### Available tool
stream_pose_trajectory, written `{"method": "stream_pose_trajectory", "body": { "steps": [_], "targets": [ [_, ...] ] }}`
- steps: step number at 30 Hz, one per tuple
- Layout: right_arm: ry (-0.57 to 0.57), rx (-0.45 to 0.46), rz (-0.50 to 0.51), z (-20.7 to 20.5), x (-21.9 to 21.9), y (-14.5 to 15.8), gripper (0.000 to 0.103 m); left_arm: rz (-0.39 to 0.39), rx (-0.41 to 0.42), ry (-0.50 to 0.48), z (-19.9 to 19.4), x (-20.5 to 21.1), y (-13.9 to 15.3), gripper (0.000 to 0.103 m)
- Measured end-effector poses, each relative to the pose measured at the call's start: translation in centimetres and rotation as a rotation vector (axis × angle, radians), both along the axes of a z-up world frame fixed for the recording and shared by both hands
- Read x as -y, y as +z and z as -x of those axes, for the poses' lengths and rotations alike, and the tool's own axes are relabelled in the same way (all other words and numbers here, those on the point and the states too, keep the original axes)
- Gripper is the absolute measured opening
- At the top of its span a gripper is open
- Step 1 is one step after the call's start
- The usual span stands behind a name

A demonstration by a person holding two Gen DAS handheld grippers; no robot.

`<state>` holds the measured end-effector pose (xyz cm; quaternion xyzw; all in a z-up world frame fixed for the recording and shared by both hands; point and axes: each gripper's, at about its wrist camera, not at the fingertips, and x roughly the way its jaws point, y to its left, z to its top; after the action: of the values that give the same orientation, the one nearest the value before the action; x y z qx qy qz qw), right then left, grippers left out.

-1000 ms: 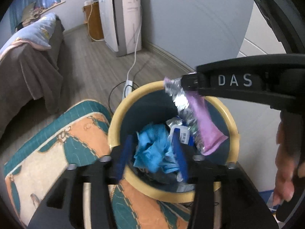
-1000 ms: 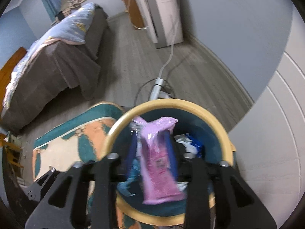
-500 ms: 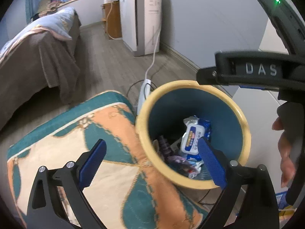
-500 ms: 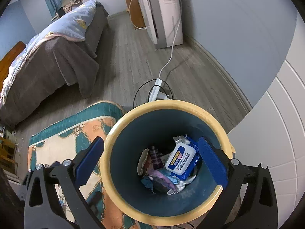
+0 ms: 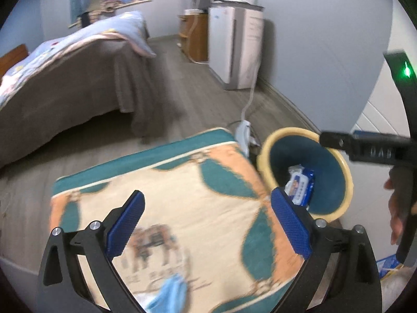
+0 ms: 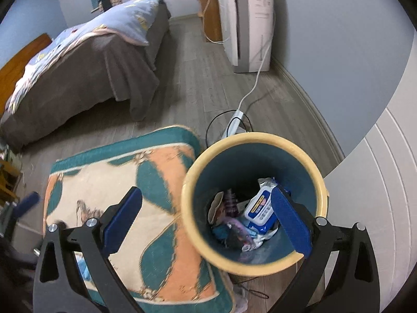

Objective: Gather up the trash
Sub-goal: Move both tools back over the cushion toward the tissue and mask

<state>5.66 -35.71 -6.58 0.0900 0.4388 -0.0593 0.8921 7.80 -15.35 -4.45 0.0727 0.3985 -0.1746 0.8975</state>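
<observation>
Both claws released and empty: left gripper (image 5: 207, 221) over the teal-and-orange patterned mat (image 5: 166, 182), right gripper (image 6: 206, 219) over the yellow-rimmed teal bin (image 6: 316, 182) holding several wrappers; crumpled blue scrap (image 5: 169, 290) on mat left, so partly done.

The only lettering that can be read is "DAS", in pale capitals on the black side of the right gripper (image 5: 375, 151) at the right edge of the left wrist view, though blurred. The blue-and-white wipes pack (image 6: 260, 208) in the bin (image 6: 198, 177) carries print too small to read, as does the white air purifier (image 6: 260, 7) at the far wall.
</observation>
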Motion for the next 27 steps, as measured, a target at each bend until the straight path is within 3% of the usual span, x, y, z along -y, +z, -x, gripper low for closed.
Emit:
{"method": "stream_pose_trajectory", "body": {
  "steps": [6, 10, 13, 16, 18, 23, 27],
  "targets": [
    [0.045, -0.009, -0.025, 2.1, -4.7, -0.6, 0.097, -0.044, 0.036, 0.076, 2.8, -6.8, 2.3, 0.097],
    [0.093, -0.023, 0.038, 2.8, -8.3, -1.6, 0.097, -0.054, 0.045, 0.112, 4.8, -10.4, 2.4, 0.097],
    [0.103, -0.026, 0.055, 3.4, -10.6, -2.7, 0.097, -0.013, 0.032, 0.171, 5.3, -13.0, 1.9, 0.097],
    [0.125, -0.049, -0.018, 4.0, -12.8, -4.5, 0.097, 0.027, 0.02, 0.221, 5.2, -14.9, 1.1, 0.097],
    [0.146, -0.071, -0.024, 4.1, -14.3, -5.8, 0.097, 0.025, 0.005, 0.25, 4.7, -15.7, 0.4, 0.097],
    [0.234, -0.136, 0.083, 3.7, -17.9, -8.5, 0.097, 0.006, -0.028, 0.285, 3.5, -17.0, -1.0, 0.097],
    [0.294, -0.168, 0.073, 3.3, -20.2, -10.1, 0.097, -0.025, -0.039, 0.303, 2.6, -18.0, -1.8, 0.097]
  ]
}}
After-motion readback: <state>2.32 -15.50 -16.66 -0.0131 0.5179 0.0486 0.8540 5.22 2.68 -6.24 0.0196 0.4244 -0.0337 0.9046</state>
